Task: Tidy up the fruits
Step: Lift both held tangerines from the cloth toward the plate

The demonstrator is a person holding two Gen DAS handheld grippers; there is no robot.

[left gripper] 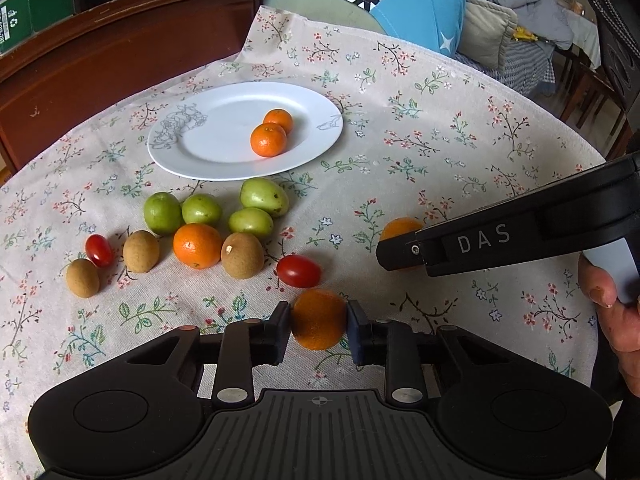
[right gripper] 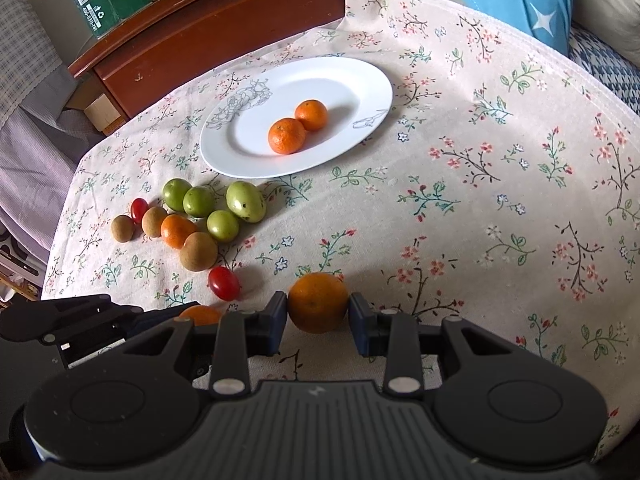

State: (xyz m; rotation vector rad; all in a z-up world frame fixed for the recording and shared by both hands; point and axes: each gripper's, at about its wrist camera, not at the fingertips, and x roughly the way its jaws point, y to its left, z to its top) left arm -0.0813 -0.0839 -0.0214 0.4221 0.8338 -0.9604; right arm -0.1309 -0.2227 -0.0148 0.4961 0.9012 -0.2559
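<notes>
So both grippers have an orange between their fingers at once. The left gripper (left gripper: 319, 326) has a small orange (left gripper: 319, 320) sitting right in the gap, and both pads press against its sides, so it's clamped on the fruit, down near the near edge of the floral tablecloth (left gripper: 440, 120). Can't tell whether the fruit rests on the cloth or is lifted off it.

Same deal on the other side: the right gripper (right gripper: 318, 322) has its own orange (right gripper: 318, 302) squeezed between the two pads, contact on both sides, centred in the jaws. In the left wrist view you can see that second orange peeking out behind the black body of the right gripper, off to the right.

The white plate (left gripper: 192, 160) sits further back on the cloth with two mandarins (left gripper: 269, 140) on it, touching each other. Just in front of the plate is the loose pile: four green fruits (left gripper: 264, 197), one more orange (left gripper: 197, 245), three brown fruits (left gripper: 242, 255) and two cherry tomatoes (left gripper: 299, 271), one of them just beside the left gripper's orange.
</notes>
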